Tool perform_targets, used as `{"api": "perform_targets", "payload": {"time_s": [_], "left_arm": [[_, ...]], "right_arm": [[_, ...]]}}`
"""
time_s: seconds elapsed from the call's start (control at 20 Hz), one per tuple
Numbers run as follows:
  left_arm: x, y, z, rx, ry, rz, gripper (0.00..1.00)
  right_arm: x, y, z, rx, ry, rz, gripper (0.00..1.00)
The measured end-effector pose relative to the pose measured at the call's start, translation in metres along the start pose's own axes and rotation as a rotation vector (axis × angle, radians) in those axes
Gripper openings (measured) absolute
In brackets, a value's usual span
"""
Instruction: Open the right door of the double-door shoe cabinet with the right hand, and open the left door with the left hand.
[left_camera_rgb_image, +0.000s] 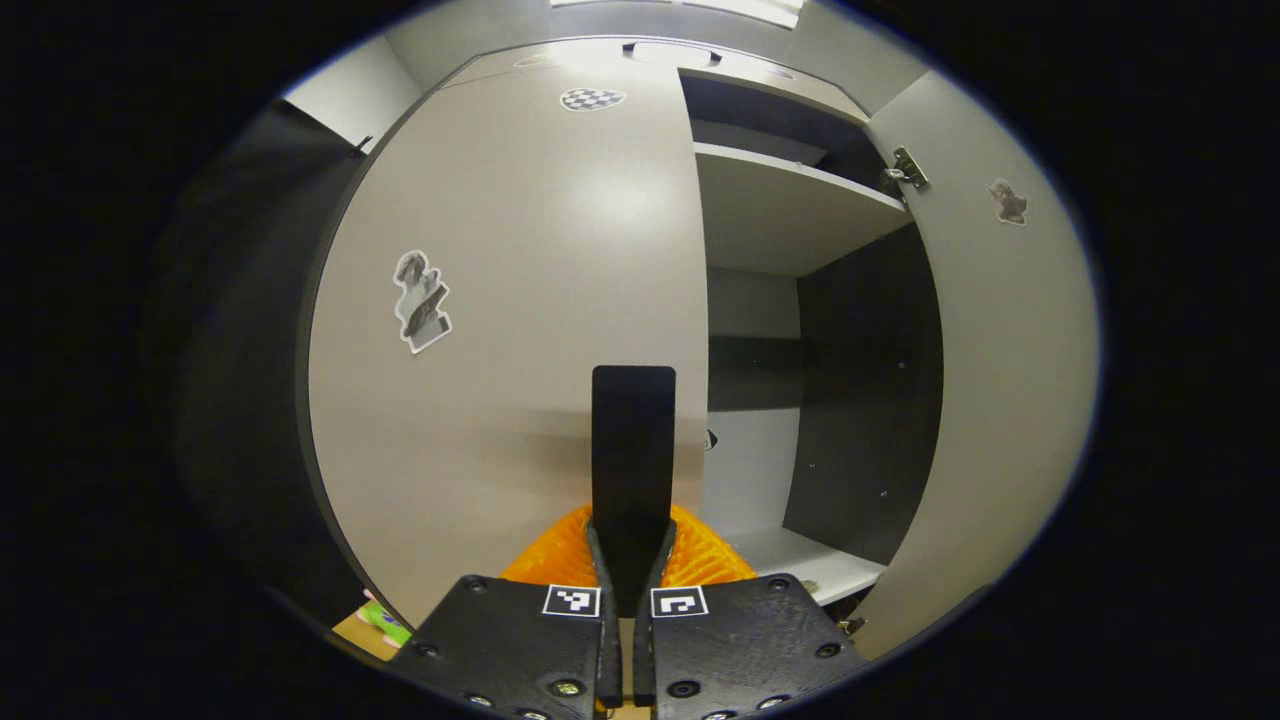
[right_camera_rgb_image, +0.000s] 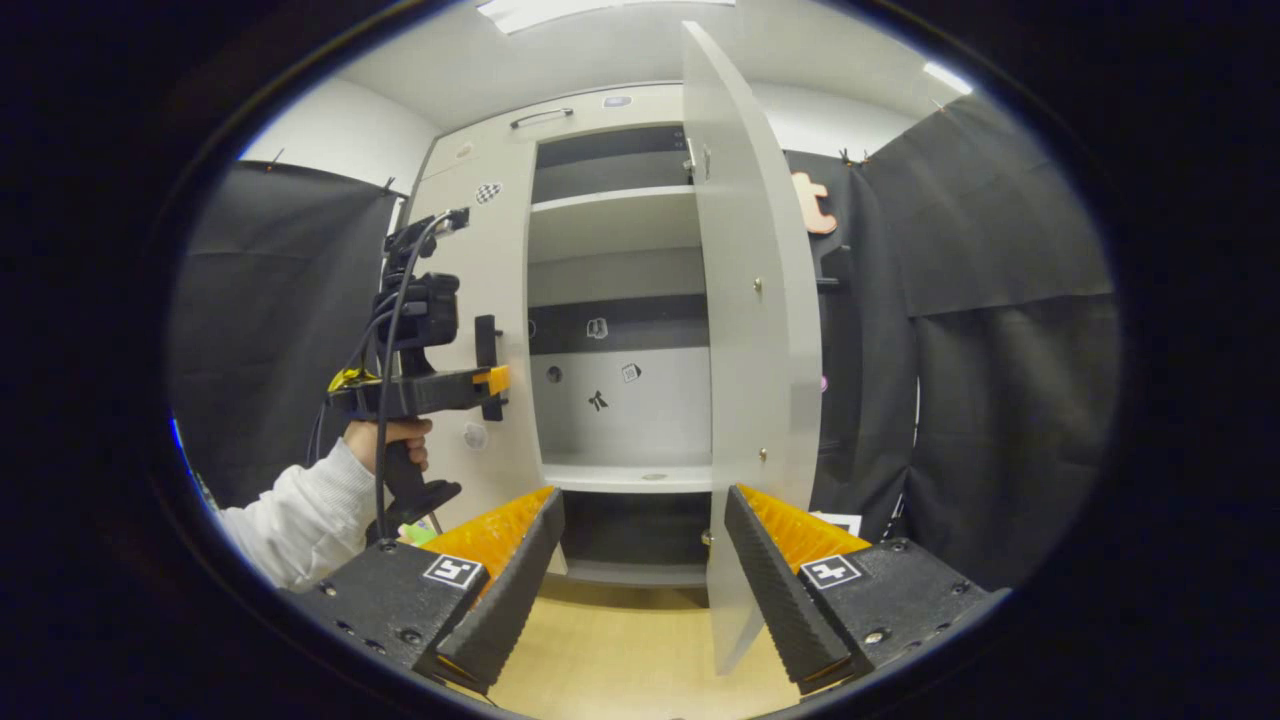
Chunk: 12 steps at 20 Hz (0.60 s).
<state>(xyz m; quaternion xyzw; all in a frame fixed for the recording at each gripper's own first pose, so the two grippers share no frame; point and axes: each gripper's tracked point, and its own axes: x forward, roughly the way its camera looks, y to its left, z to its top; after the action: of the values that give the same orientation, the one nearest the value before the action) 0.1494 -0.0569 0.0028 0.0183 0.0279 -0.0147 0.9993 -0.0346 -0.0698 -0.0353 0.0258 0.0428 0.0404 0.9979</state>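
Left gripper view: left claw (left_camera_rgb_image: 634, 560) pinching the vertical handle (left_camera_rgb_image: 633, 440) on the closed left door (left_camera_rgb_image: 500, 330); stiff hinged panel, best pulled there. Right gripper view: right claw (right_camera_rgb_image: 640, 560) spread, empty; right door (right_camera_rgb_image: 745, 330) swung open.

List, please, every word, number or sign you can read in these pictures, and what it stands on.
No readable words or numbers.
Left door, figure sticker: a picture, no text.
Checkered sticker near its top: pattern only.
Square markers on the left gripper: code patterns, no letters.
Small stickers inside the cabinet: too small to read.
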Motion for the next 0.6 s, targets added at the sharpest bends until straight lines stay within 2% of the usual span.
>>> {"api": "perform_targets", "payload": {"time_s": [0.3, 0.6], "left_arm": [[-0.025, 0.002, 0.002, 0.009, 0.017, -0.062, 0.04], [-0.062, 0.016, 0.004, 0.02, 0.023, -0.073, 0.04]], "right_arm": [[-0.003, 0.0, -0.001, -0.009, 0.002, -0.014, 1.0], [-0.005, 0.017, 0.001, -0.023, -0.003, 0.008, 1.0]]}}
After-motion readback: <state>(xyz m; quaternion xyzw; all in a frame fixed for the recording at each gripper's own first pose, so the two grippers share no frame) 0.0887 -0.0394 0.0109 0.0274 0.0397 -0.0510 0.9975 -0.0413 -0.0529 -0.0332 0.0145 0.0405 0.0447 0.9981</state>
